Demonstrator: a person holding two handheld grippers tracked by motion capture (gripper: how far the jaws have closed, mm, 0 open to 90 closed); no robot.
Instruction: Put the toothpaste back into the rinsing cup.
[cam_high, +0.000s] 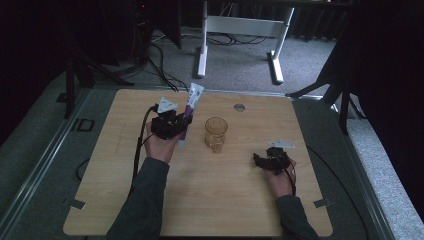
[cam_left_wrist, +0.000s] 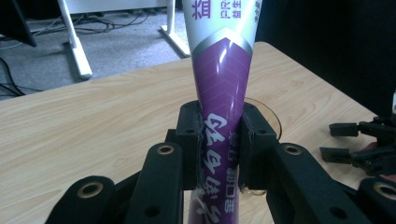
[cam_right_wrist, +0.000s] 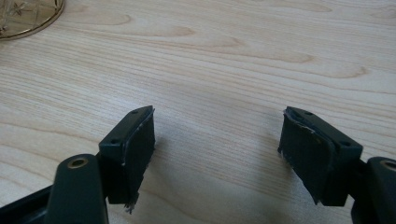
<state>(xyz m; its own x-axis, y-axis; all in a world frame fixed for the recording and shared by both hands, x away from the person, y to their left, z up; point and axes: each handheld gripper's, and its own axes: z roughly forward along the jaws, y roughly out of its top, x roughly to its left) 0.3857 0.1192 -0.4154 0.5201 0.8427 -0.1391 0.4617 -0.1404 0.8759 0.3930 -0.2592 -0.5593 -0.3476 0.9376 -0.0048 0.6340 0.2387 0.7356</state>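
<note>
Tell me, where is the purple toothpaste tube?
The toothpaste tube is clamped in the left gripper, left of the amber glass in the high view.

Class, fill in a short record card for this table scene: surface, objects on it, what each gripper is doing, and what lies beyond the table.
Surface: wooden table
Held object: purple and white tube, upright
Standing object: amber glass, right of the tube
Left gripper: shut on the tube
Right gripper: open, jaws apart over bare wood
Background: white desk frame on grey carpet
</note>
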